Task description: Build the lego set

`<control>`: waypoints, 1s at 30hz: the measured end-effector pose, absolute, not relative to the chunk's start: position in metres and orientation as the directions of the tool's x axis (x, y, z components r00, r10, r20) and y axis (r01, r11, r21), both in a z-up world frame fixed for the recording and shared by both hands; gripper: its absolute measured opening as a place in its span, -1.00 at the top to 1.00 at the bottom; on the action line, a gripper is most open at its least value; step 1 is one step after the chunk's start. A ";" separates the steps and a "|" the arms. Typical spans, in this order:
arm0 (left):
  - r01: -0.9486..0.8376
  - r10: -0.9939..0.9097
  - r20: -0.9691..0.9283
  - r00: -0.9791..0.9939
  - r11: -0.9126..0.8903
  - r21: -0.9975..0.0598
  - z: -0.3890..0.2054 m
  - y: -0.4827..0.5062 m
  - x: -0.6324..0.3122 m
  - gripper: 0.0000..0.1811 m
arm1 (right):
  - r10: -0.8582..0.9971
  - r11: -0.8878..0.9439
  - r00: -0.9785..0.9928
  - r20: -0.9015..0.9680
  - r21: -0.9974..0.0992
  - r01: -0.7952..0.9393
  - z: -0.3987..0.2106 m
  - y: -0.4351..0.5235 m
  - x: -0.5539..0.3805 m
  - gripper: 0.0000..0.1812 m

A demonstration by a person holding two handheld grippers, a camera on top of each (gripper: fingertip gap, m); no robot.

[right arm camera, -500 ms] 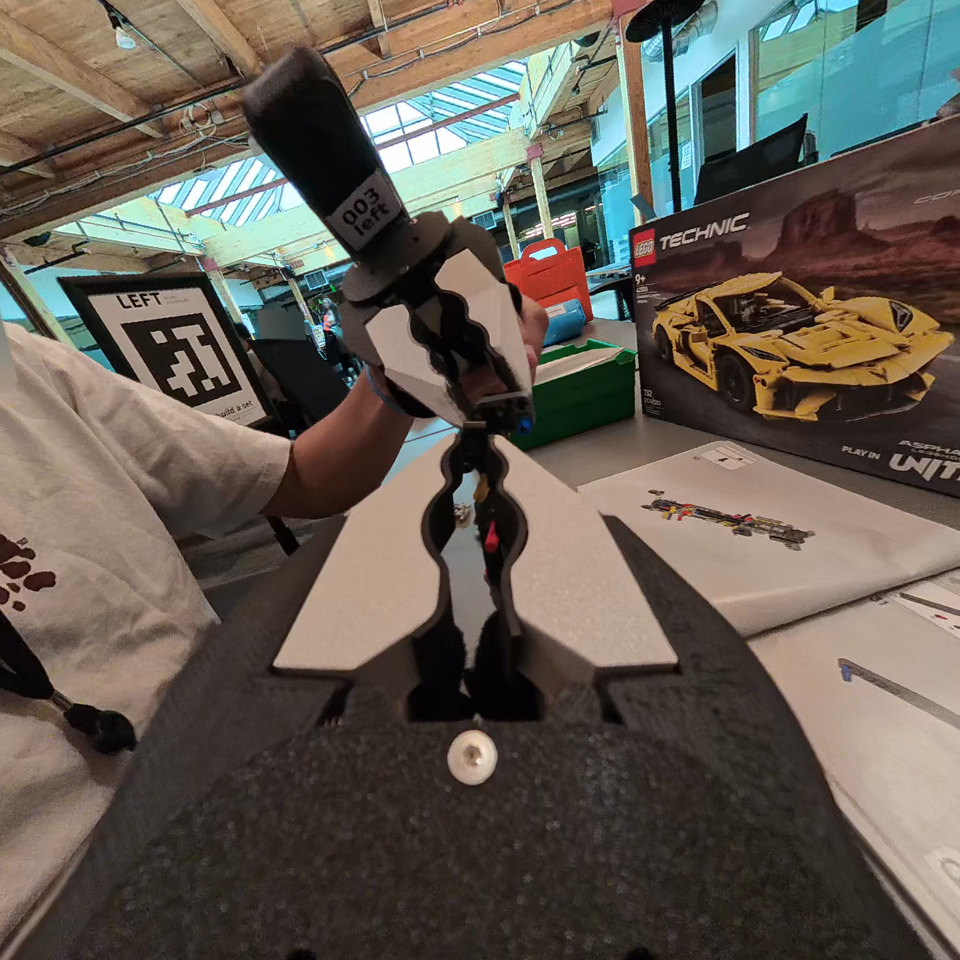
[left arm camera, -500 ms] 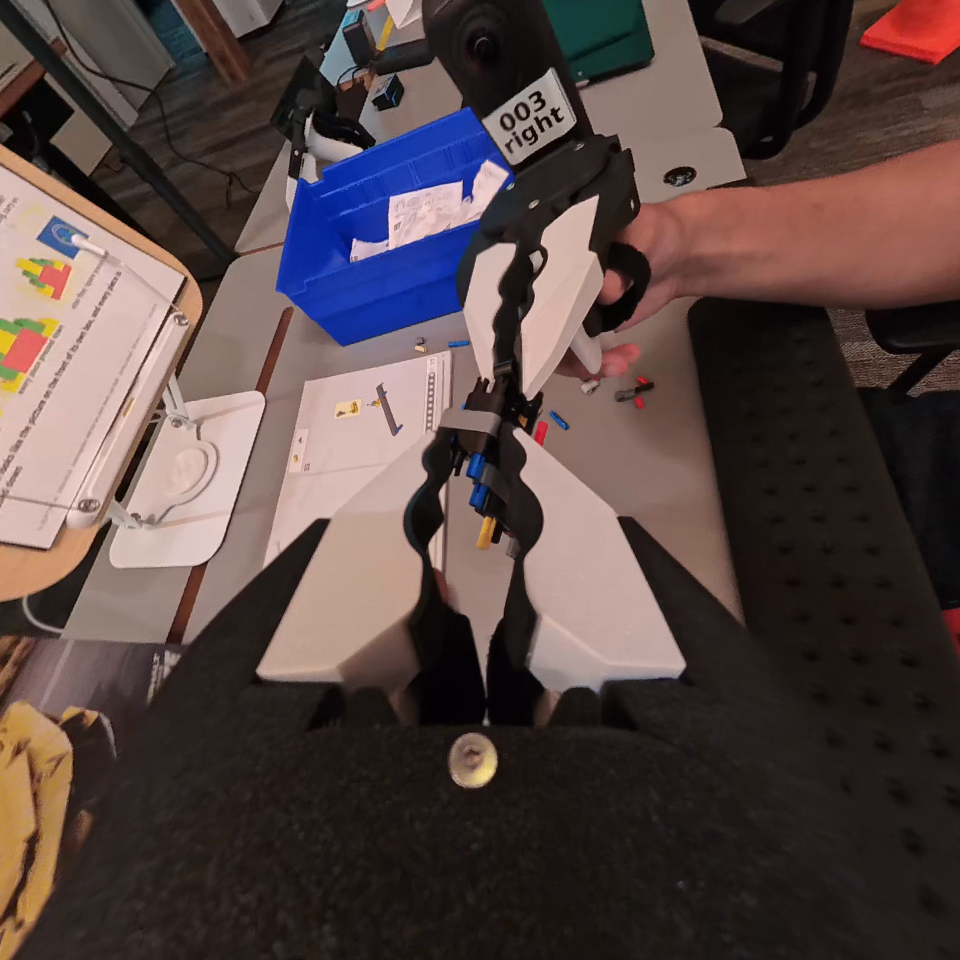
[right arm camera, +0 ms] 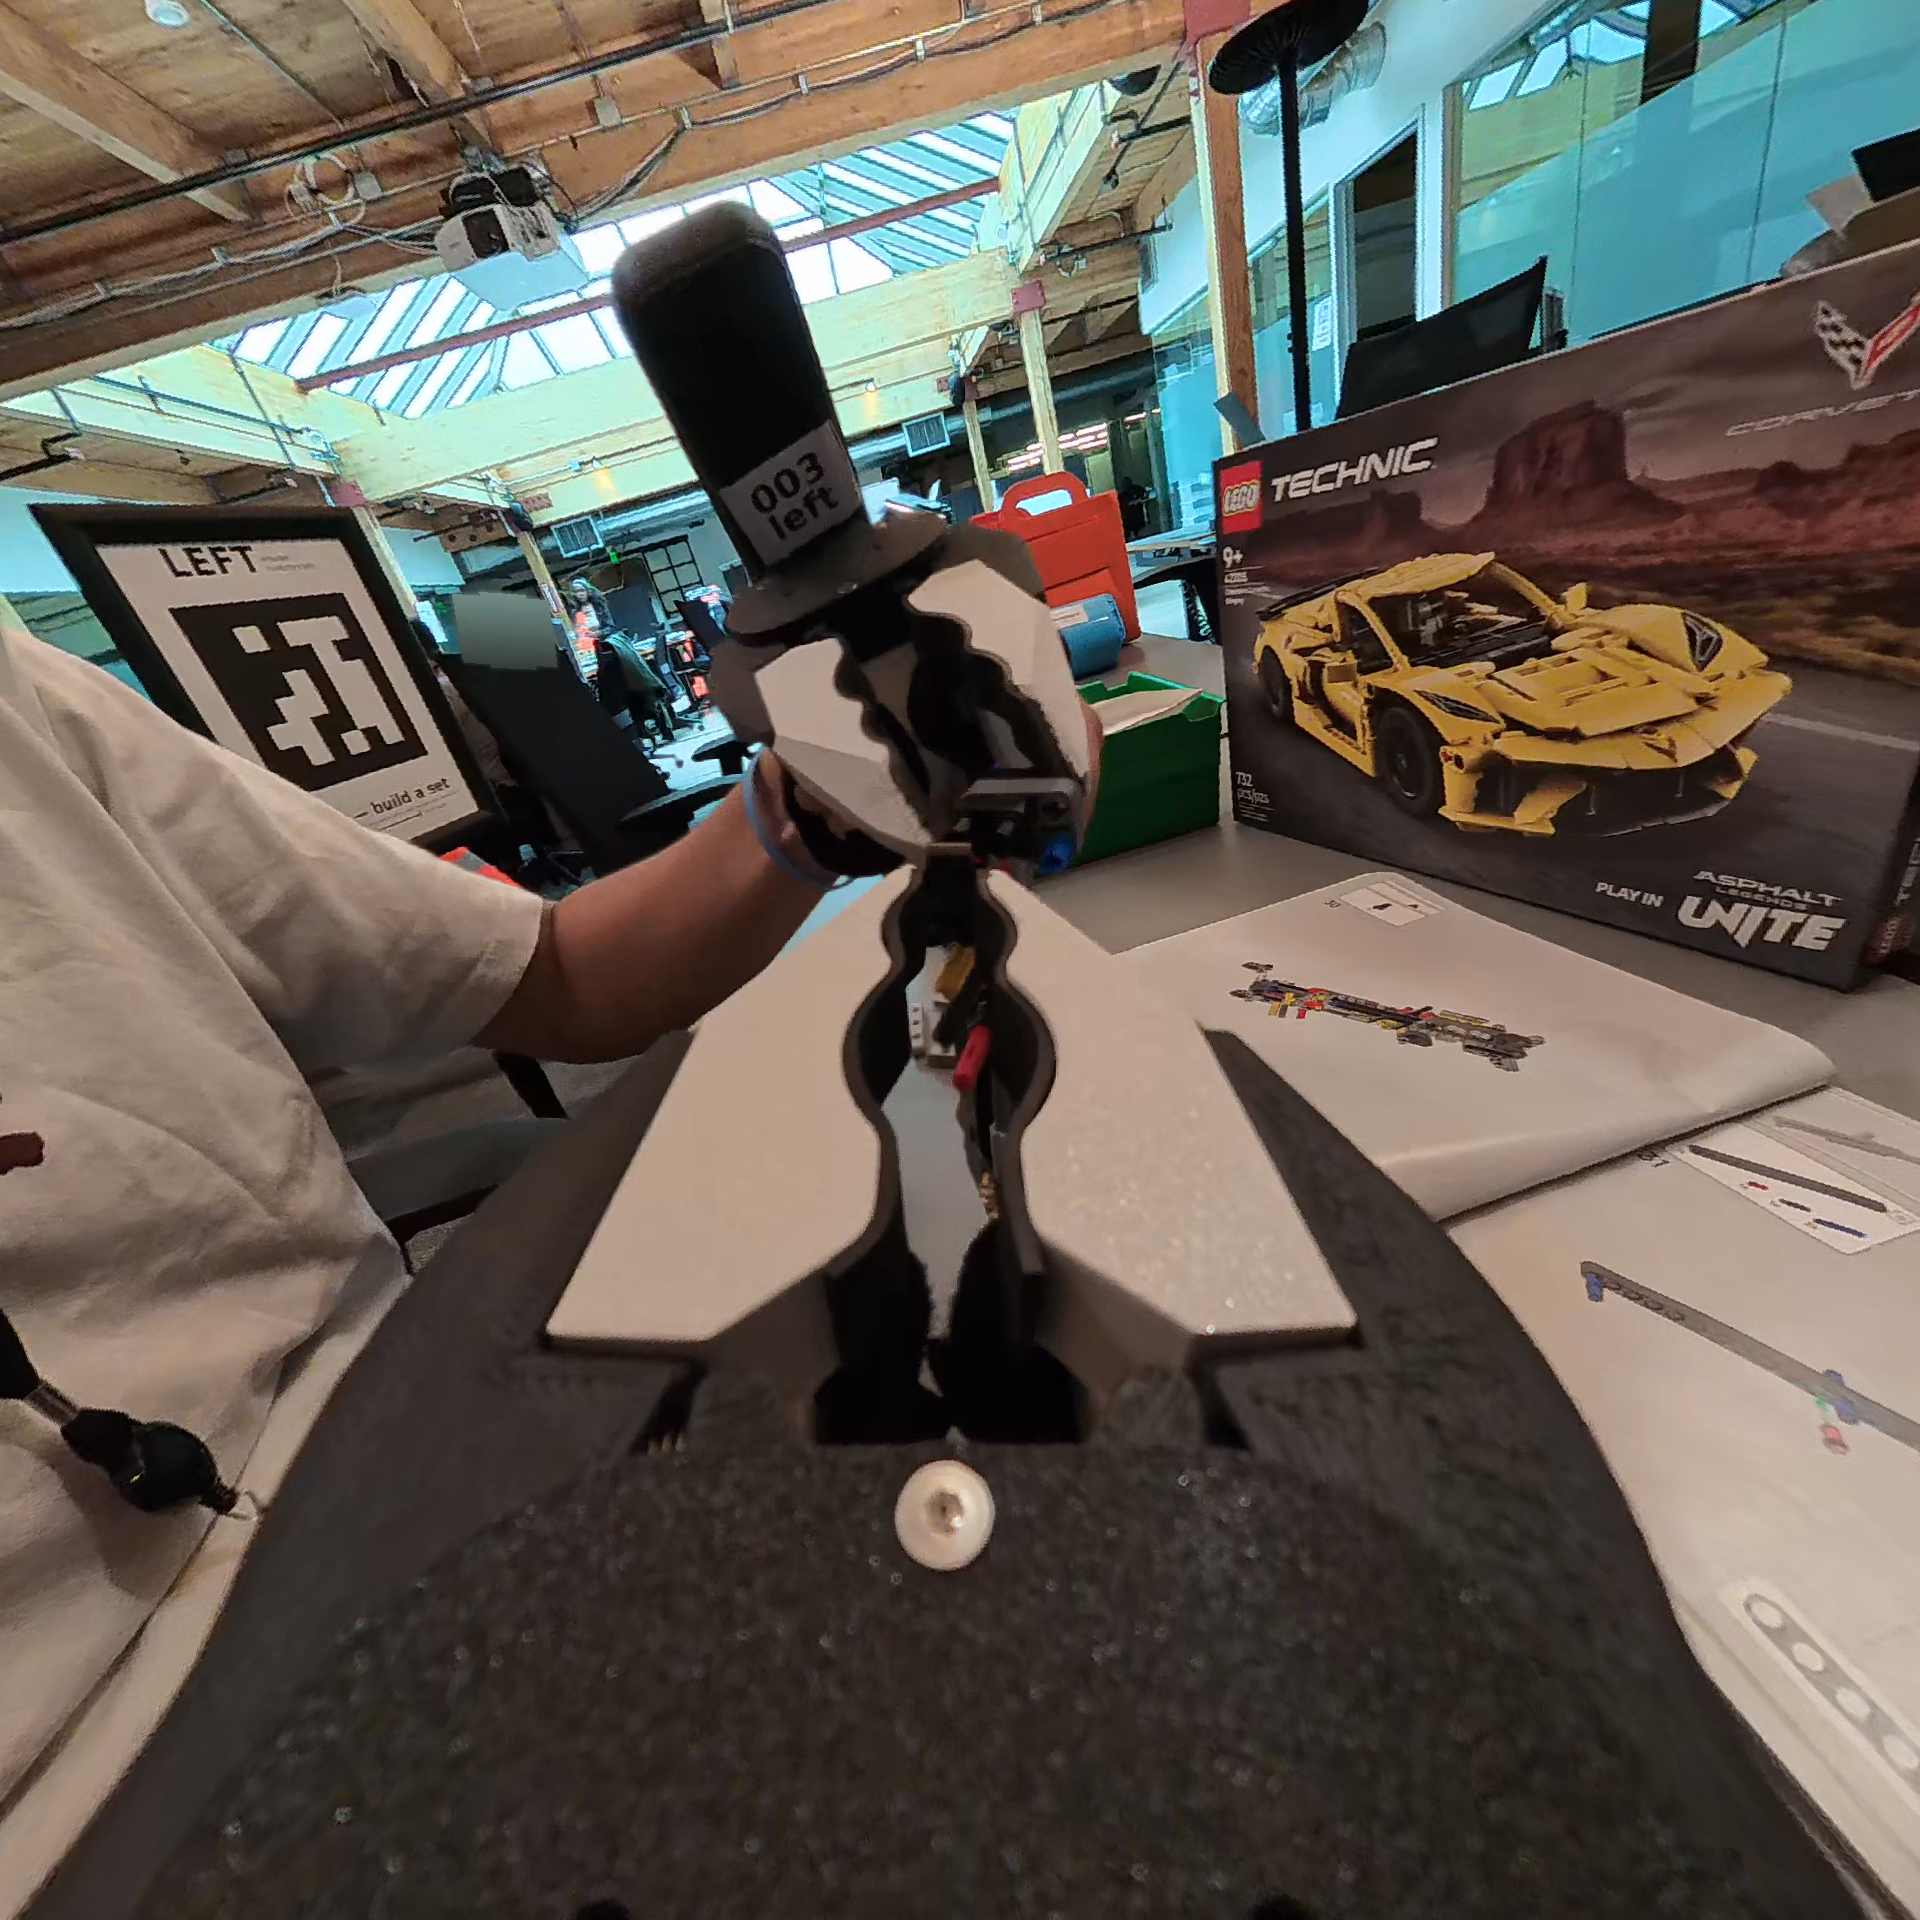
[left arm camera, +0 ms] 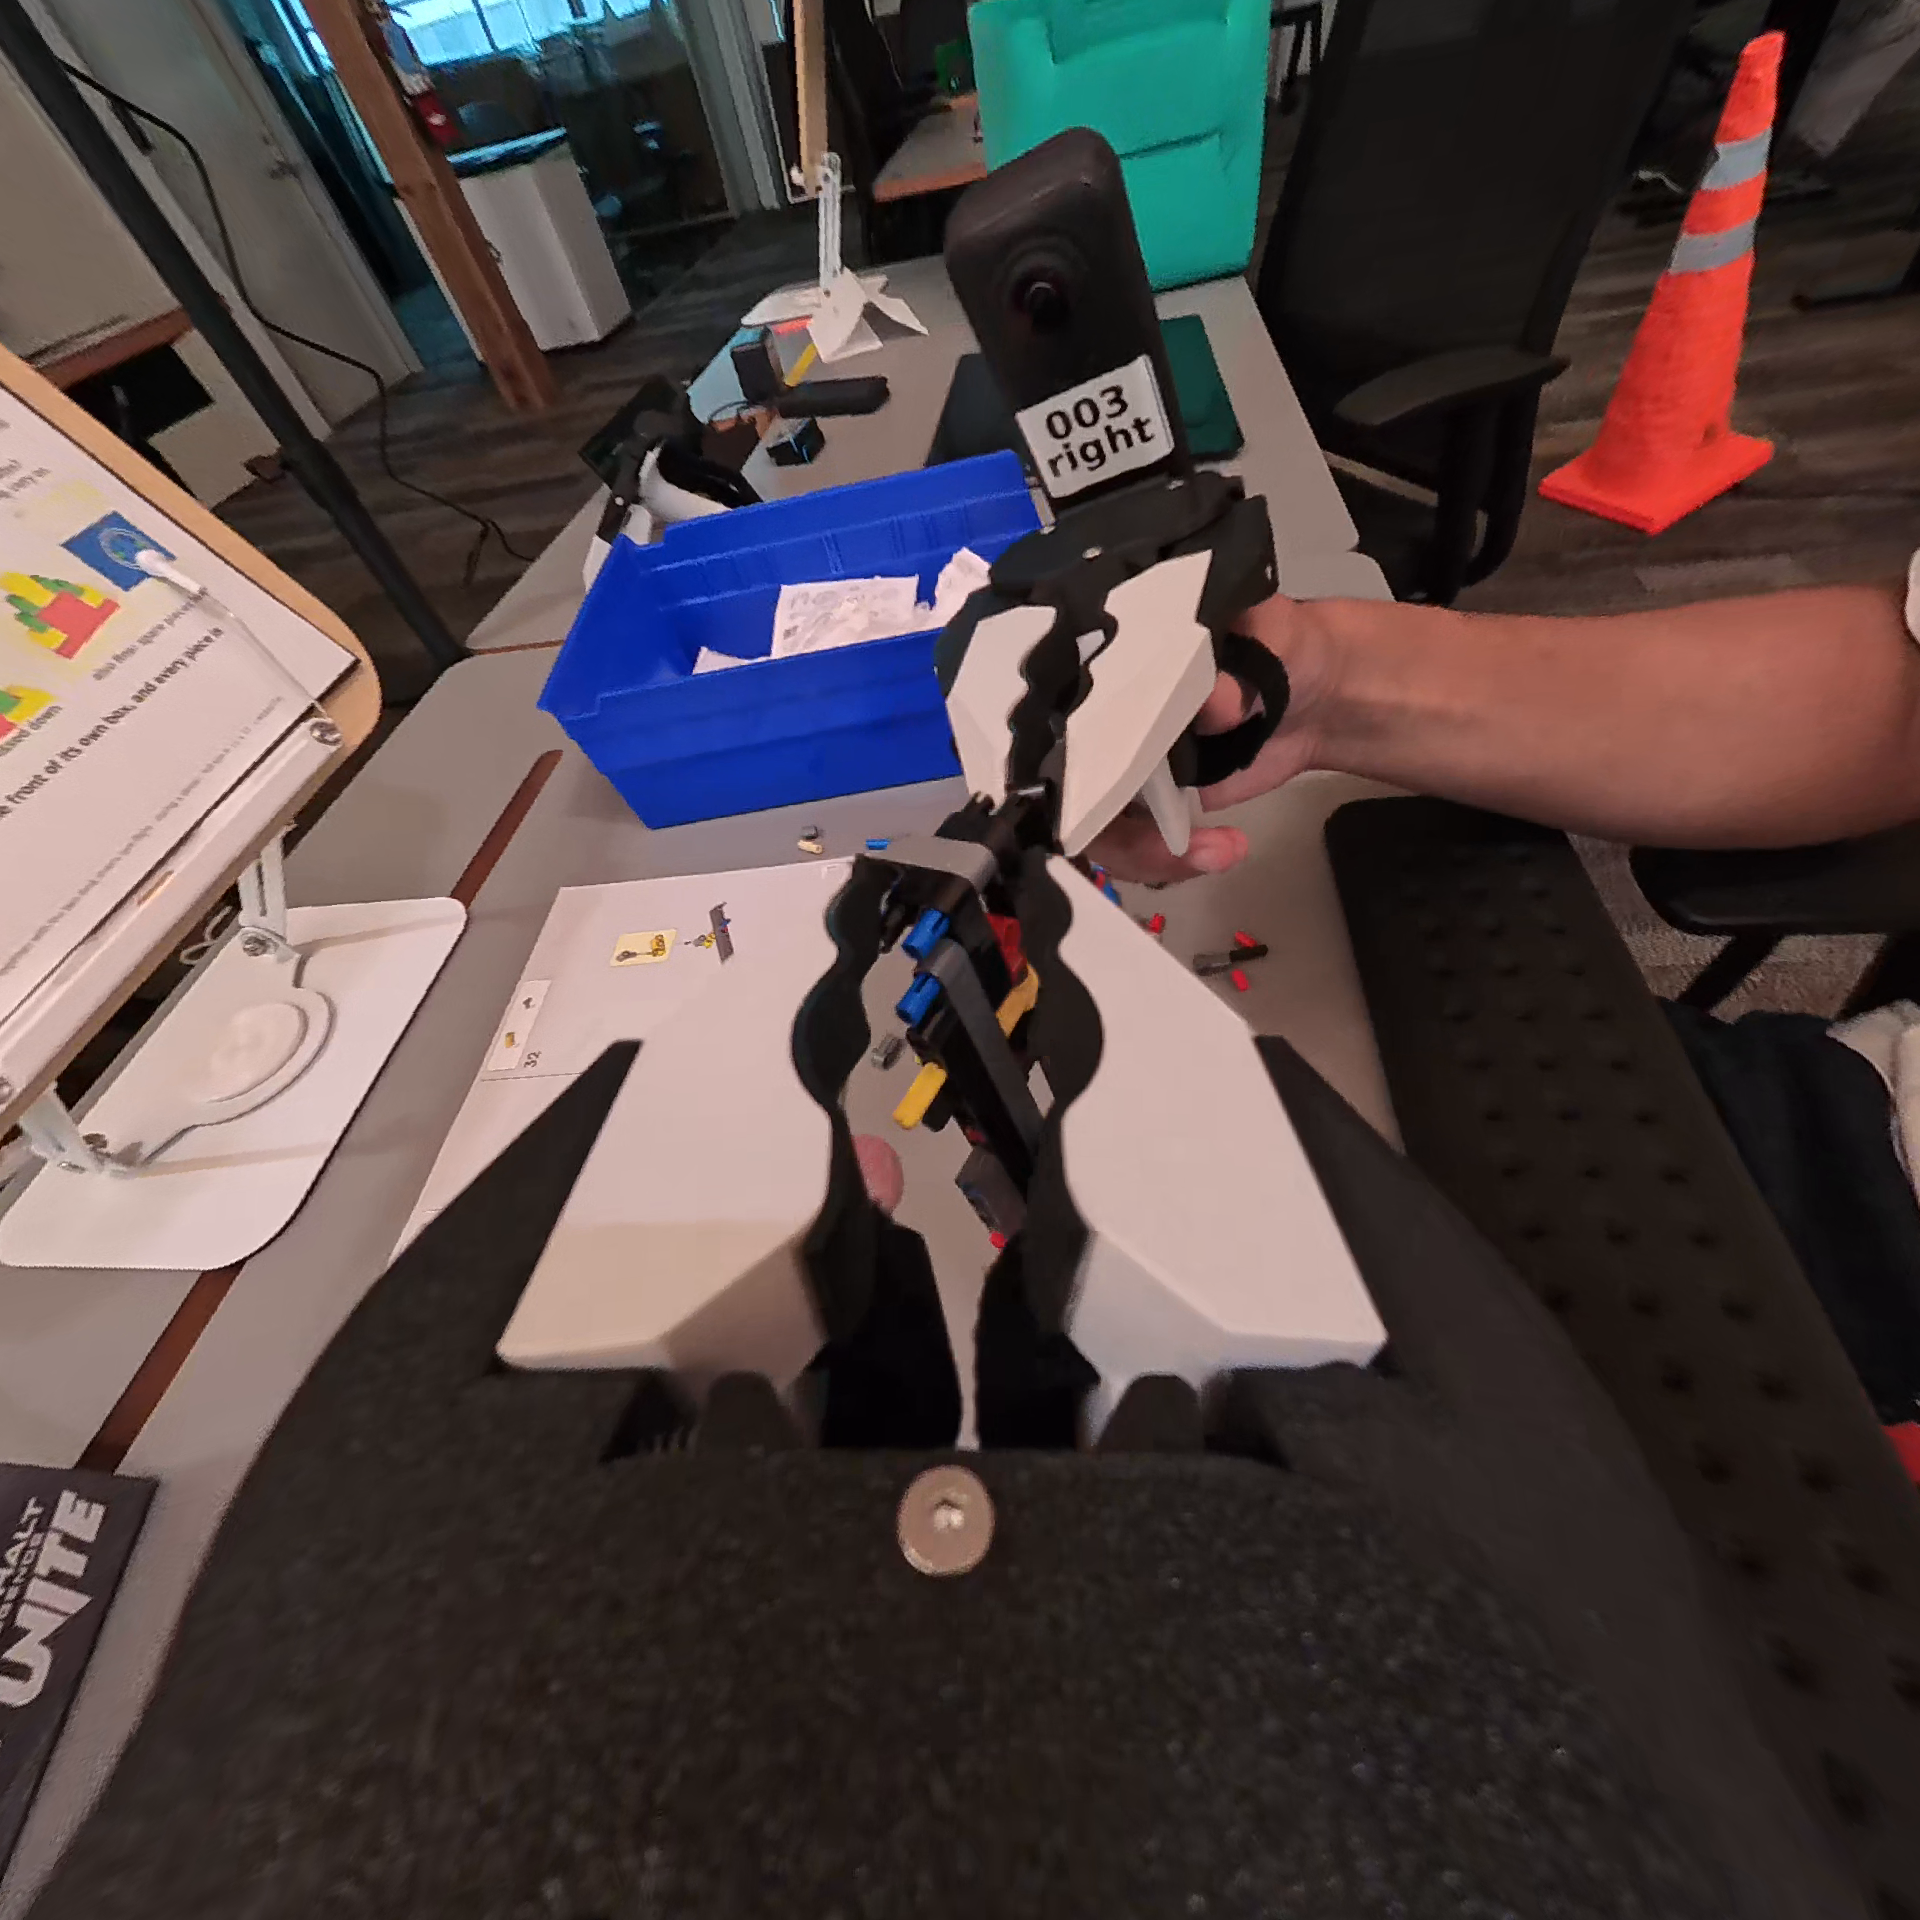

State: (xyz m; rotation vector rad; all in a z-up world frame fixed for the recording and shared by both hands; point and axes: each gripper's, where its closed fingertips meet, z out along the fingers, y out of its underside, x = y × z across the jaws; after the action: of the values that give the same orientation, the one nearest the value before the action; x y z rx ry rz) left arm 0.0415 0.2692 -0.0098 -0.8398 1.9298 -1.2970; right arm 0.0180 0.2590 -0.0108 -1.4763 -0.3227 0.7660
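Observation:
A long dark lego assembly [left arm camera: 961, 1013] with blue, yellow and red pins lies between the fingers of my left gripper [left arm camera: 951, 883], which is shut on it above the table. My right gripper [left arm camera: 1003, 816] meets it tip to tip from the far side, shut on the assembly's far end. In the right wrist view, my right gripper [right arm camera: 951, 883] has dark lego parts with a red pin [right arm camera: 966, 1049] between its fingers. The left gripper [right arm camera: 987, 821] faces it and holds a grey and black part. I cannot tell whether this is one assembly or two joined parts.
An open instruction booklet [left arm camera: 644, 997] lies under the grippers, with loose small pieces [left arm camera: 1226, 951] to its right. A blue bin [left arm camera: 779, 717] stands behind and a white stand [left arm camera: 208, 1091] to the left. The lego box [right arm camera: 1558, 675] and a green bin [right arm camera: 1143, 769] stand at the table's side.
Both grippers have tilted upward together and stay tip to tip on the lego assembly. More of the assembly shows between the left gripper's fingers.

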 end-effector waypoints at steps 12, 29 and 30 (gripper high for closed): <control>-0.069 -0.841 -0.258 -0.476 0.328 -0.942 -0.007 0.272 0.036 0.76 | 0.540 -0.066 0.820 -0.190 -0.981 -0.184 -0.020 0.267 0.028 0.93; -0.033 -0.849 -0.275 -0.452 0.324 -0.946 -0.011 0.268 0.044 0.61 | 0.590 -0.090 0.770 -0.243 -0.967 -0.236 -0.024 0.278 0.020 0.93; -0.034 -0.852 -0.269 -0.449 0.317 -0.948 -0.011 0.270 0.045 0.59 | 0.597 -0.091 0.763 -0.248 -0.966 -0.243 -0.024 0.278 0.020 0.93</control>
State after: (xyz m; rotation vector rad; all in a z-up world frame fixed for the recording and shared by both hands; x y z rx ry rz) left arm 0.0452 0.2697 -0.0110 -0.7988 1.7470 -1.2301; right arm 0.0196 0.2777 -0.0241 -1.5083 -0.3007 0.7185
